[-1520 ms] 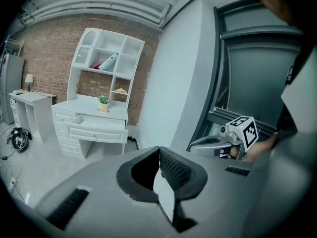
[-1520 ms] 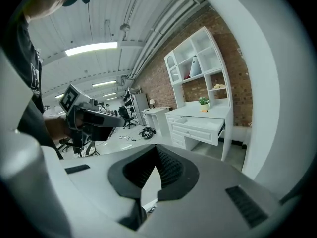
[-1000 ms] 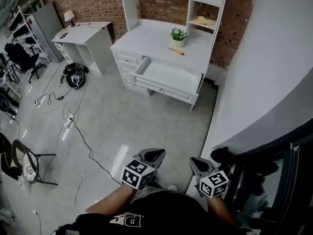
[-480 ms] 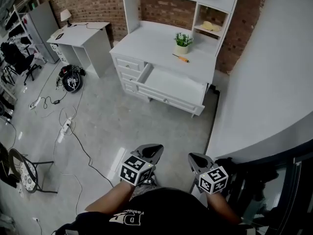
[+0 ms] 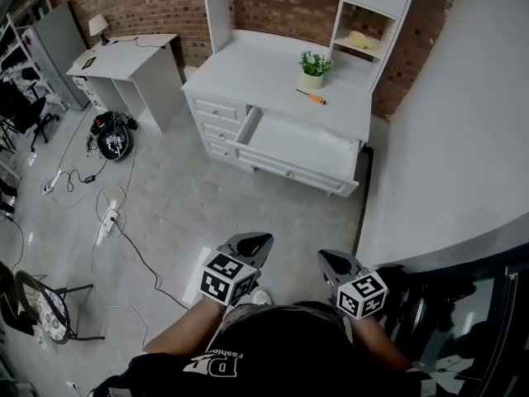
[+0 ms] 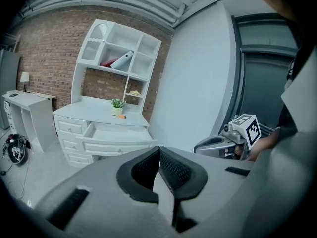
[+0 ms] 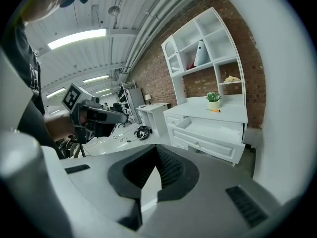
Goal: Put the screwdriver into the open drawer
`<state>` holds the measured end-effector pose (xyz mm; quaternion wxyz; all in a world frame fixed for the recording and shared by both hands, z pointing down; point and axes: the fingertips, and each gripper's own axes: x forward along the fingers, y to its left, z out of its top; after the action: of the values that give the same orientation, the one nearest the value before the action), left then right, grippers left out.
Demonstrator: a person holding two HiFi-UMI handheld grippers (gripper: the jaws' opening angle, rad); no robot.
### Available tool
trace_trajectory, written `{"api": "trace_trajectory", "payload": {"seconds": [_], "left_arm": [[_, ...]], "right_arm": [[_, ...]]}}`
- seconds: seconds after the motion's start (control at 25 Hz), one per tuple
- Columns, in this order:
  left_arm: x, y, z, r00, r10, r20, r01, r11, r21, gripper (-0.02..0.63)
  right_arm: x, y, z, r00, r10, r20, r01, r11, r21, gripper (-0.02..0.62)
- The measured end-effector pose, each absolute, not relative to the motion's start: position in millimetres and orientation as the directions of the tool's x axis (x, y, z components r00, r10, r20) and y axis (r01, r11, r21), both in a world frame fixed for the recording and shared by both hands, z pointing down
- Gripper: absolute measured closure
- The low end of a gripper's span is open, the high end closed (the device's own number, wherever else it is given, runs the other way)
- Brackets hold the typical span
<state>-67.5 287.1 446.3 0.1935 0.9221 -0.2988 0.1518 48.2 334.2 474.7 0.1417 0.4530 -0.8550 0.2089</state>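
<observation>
An orange-handled screwdriver [image 5: 312,97] lies on the white cabinet's top [image 5: 256,77], just right of a small potted plant [image 5: 313,67]. It also shows as the screwdriver [image 6: 118,116] and the screwdriver [image 7: 214,110] in the two gripper views. Below it the top drawer [image 5: 299,145] stands pulled open and looks empty. My left gripper [image 5: 258,240] and right gripper [image 5: 324,259] hang close to my body, far from the cabinet. Both have their jaws together with nothing held.
A white desk [image 5: 124,60] with a lamp stands left of the cabinet. Cables and a power strip [image 5: 107,217] trail over the grey floor, with a chair [image 5: 41,304] at lower left. A pale wall [image 5: 446,139] runs along my right.
The cabinet has drawn nearer and slid lower in the head view as I walk toward it. Both grippers keep their place near my body.
</observation>
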Motion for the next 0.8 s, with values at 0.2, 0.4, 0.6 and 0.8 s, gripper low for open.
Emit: {"api": "trace_trajectory", "payload": {"seconds": [0.2,0.4,0.6,0.8], "left_arm": [[-81,269,457,0.78,-0.474,0.409,-0.605,-0.738,0.3,0.588],[-80,251,459,0.787,-0.462,0.408,-0.595,-0.741,0.31,0.588],[-81,230,468,0.774,-0.463,0.431,-0.61,-0.729,0.311,0.588],[-74,204,473,0.762,-0.478,0.437,-0.624,-0.72,0.302,0.588]], "right_arm": [[32,316,478,-0.547,-0.703,0.454,-0.835,0.501,-0.23,0.592],[36,293,477,-0.532,-0.709,0.464,-0.845,0.482,-0.233,0.592],[42,270,487,-0.537,-0.7,0.47,-0.842,0.477,-0.252,0.592],[51,228,490,-0.552,-0.71,0.438,-0.834,0.484,-0.265,0.592]]}}
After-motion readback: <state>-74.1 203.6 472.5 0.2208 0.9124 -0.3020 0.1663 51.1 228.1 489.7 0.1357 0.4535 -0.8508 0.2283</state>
